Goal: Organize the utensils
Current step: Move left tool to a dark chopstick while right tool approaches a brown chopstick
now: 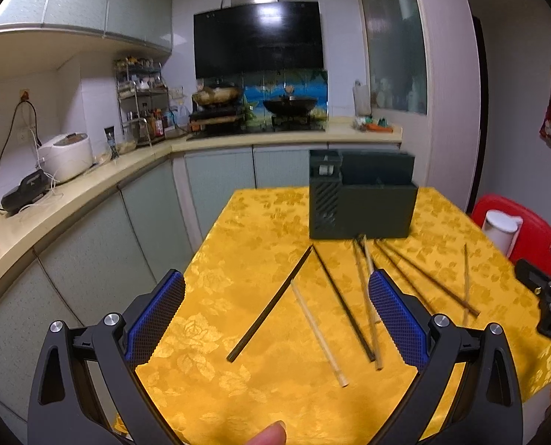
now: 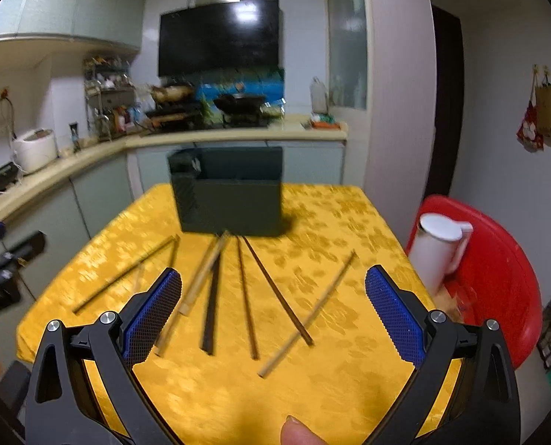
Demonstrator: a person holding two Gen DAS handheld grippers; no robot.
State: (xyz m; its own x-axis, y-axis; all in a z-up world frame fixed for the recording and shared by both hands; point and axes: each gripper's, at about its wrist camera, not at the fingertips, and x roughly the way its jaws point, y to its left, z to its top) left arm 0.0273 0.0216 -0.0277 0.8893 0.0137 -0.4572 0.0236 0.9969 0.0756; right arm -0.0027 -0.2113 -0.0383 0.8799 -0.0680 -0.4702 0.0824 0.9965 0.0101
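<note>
Both tongs, left (image 1: 277, 313) and right (image 2: 273, 309), gape empty above chopsticks (image 2: 246, 298) fanning lengthwise toward the holder (image 2: 231, 204)

Premises are a domestic kitchen. An L-shaped counter (image 1: 90, 189) over pale cabinet doors carries a white rice cooker (image 1: 68, 161), a wire rack of bottles and jars (image 1: 142, 104) and a hob with two pans (image 1: 257, 102), beneath a black range hood (image 1: 258, 39) with a steel chimney. Wall cupboards (image 1: 79, 0) run above, plugs hang from wall sockets (image 1: 5, 96), and a table under a yellow floral cloth (image 1: 246, 333) stands in front.
</note>
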